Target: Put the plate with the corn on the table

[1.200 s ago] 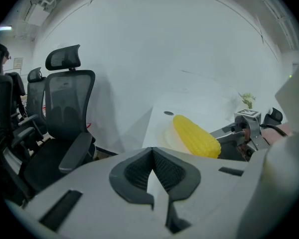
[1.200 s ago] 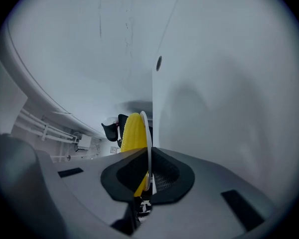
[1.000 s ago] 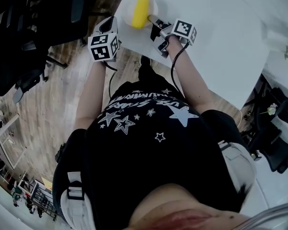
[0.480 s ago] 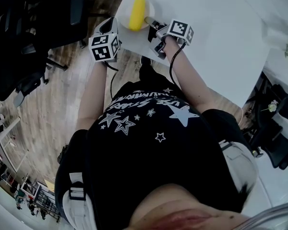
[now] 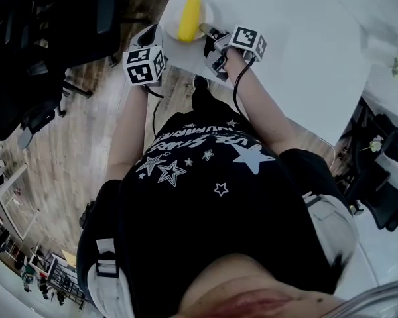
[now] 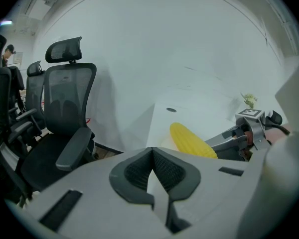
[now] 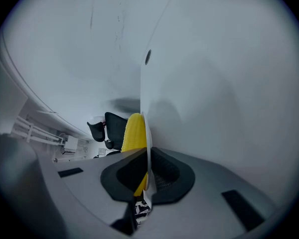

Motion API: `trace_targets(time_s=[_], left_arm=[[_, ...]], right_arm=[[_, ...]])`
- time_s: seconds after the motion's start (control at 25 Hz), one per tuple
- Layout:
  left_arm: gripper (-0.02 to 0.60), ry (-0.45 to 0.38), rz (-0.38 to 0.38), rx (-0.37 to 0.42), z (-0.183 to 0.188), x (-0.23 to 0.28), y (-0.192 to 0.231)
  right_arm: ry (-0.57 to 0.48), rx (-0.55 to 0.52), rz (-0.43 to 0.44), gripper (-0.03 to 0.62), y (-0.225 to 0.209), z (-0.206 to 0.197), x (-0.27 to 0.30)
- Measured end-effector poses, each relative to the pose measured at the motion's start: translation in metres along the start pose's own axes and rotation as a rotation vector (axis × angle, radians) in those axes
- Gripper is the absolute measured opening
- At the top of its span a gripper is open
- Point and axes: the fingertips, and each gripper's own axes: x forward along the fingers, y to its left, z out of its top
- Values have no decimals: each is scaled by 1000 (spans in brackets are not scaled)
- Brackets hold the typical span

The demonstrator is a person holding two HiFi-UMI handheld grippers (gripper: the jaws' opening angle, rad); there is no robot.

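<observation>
A yellow corn cob (image 5: 189,17) lies on a small pale plate (image 5: 207,12) at the corner of the white table (image 5: 285,45). My right gripper (image 5: 204,27) is shut on the plate's near rim. In the right gripper view the plate (image 7: 145,133) runs edge-on between the pads, with the corn (image 7: 133,133) on one side. I cannot tell if the plate rests on the table. My left gripper (image 5: 160,29) hovers off the table's edge, left of the plate, shut with nothing visibly held. From the left gripper (image 6: 152,153) the corn (image 6: 192,141) lies just ahead.
Black office chairs (image 5: 53,38) stand on the wooden floor left of the table; one chair (image 6: 65,113) is close to the left gripper. The white table stretches away to the right. A small plant (image 6: 249,99) stands at its far side.
The plate with the corn has shifted slightly left over the table corner, and the right gripper has tilted a little with it. The left gripper has stayed where it was.
</observation>
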Motion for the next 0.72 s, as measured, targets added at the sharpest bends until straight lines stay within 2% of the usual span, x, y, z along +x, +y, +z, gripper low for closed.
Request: trace_targets(time_s=[0.2,0.72], left_arm=[[5,6,-11,5,-5,1,-4],[5,25,-17,11,-17,-9,4]], right_arm=[[-16,8,-21,15,-4,0,1],[-35,31,-137,15,-9,-16,13]])
